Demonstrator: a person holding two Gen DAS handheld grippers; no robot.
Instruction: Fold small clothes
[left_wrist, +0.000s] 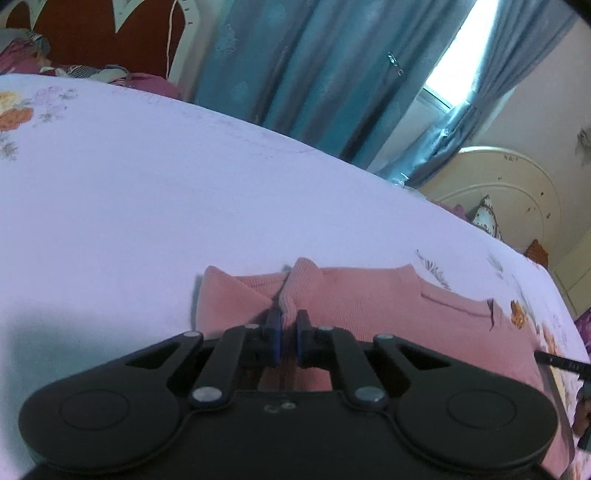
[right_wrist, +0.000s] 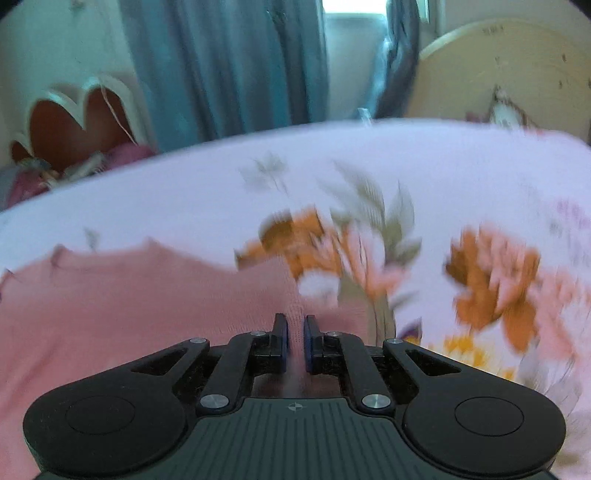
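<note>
A small pink knit garment (left_wrist: 388, 306) lies flat on a white flowered bedsheet (left_wrist: 147, 192). My left gripper (left_wrist: 289, 321) is shut on a ribbed fold of the pink fabric, which bunches up between the blue pads near the garment's left end. In the right wrist view the same pink garment (right_wrist: 129, 302) spreads to the left. My right gripper (right_wrist: 295, 328) is shut on its right edge, with pink cloth pinched between the pads. That view is blurred.
The bedsheet (right_wrist: 369, 166) carries orange flower prints (right_wrist: 491, 280) right of the garment. Blue curtains (left_wrist: 314, 74) hang behind the bed. A cream headboard (left_wrist: 509, 192) stands far right, and a pile of clothes (left_wrist: 92, 72) lies at the far left.
</note>
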